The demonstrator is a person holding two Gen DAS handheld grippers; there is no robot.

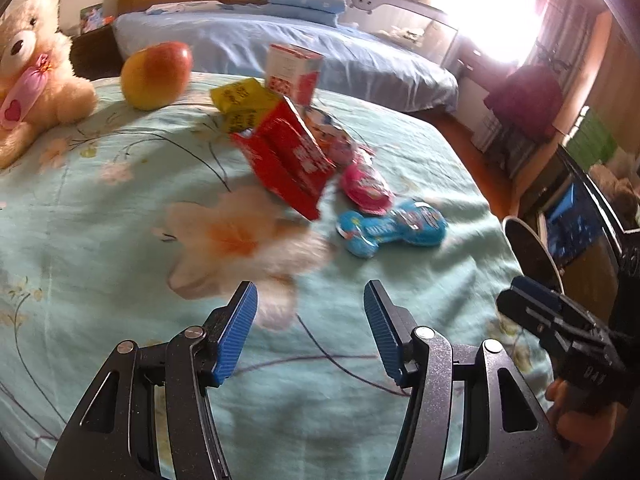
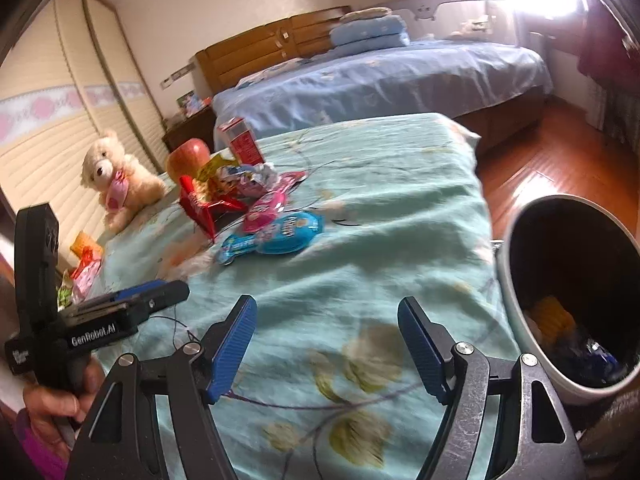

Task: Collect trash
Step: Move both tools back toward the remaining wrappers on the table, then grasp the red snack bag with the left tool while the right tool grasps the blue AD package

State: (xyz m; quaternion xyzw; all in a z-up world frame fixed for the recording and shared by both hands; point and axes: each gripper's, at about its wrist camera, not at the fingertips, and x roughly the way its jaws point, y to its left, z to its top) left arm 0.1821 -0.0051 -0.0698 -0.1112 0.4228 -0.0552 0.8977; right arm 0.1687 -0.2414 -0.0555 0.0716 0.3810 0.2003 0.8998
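Both views sit low over the near end of the floral bedspread (image 1: 100,216), looking forward and downward along their own fingers. The left wrist view faces the wrapper pile (image 1: 296,152) almost straight on and closer. The right wrist view stands to the pile's right and further back, with the trash bin (image 2: 516,312) close at its right edge. Both share the wrapper pile (image 2: 248,196), the teddy bear (image 1: 28,68), and the blue bed (image 2: 380,80) beyond.

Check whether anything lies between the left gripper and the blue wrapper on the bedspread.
Nothing visible does. The left gripper hangs open and empty over bare bedspread, and the blue wrapper lies flat ahead of it with only cloth between. The red packet sits further back, behind the wrapper.
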